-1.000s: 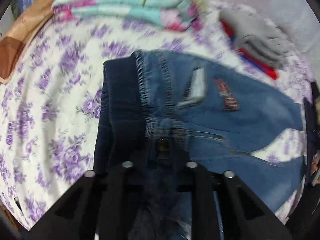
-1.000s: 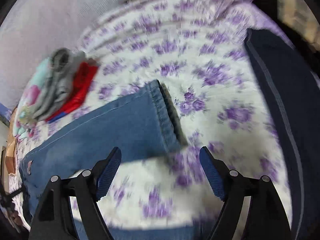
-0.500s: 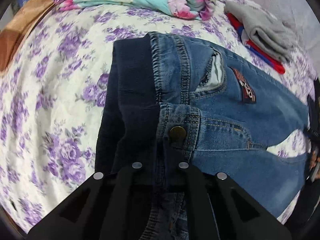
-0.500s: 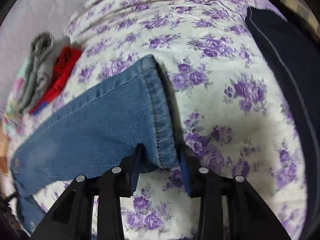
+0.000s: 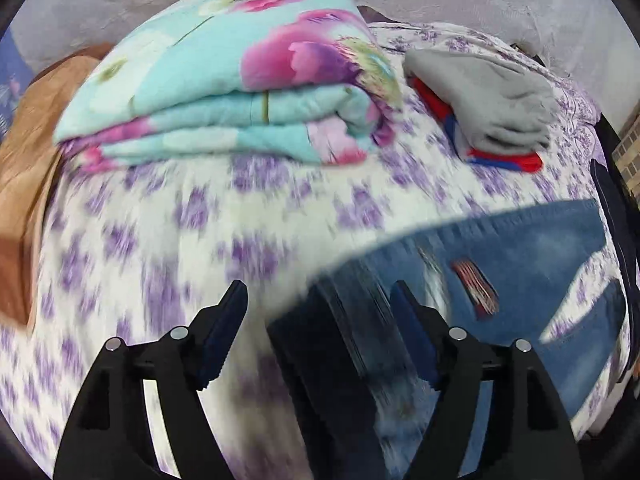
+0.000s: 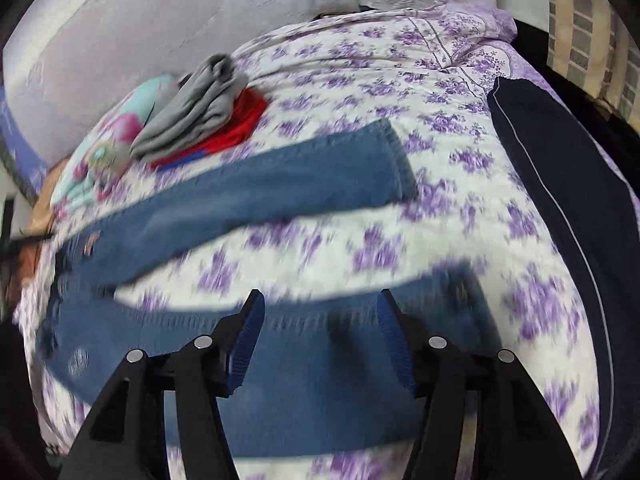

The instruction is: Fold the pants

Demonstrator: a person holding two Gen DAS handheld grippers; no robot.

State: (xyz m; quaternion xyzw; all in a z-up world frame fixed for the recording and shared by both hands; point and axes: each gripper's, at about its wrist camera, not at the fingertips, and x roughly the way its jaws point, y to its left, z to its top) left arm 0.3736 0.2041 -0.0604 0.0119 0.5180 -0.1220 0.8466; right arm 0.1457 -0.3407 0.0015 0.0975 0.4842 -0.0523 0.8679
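Observation:
Blue jeans lie spread on the flowered bed sheet. In the left wrist view their dark waistband [image 5: 340,344] sits between the fingers of my open, empty left gripper [image 5: 318,300], and the upper legs [image 5: 540,256] stretch right. In the right wrist view the far leg [image 6: 280,188] runs across the bed to its hem, and the near leg [image 6: 328,360] lies under my open, empty right gripper [image 6: 320,312]. Both views are motion-blurred.
A folded turquoise floral quilt [image 5: 240,80] lies at the back, also shown in the right wrist view [image 6: 116,140]. A grey garment [image 5: 488,96] lies on red-blue clothing beside it, seen as well in the right wrist view [image 6: 192,112]. A dark navy garment [image 6: 560,184] lies along the right edge.
Both grippers were shut on the jeans half a second ago, left on the waistband, right on a leg hem. Both have opened, let go and pulled back.

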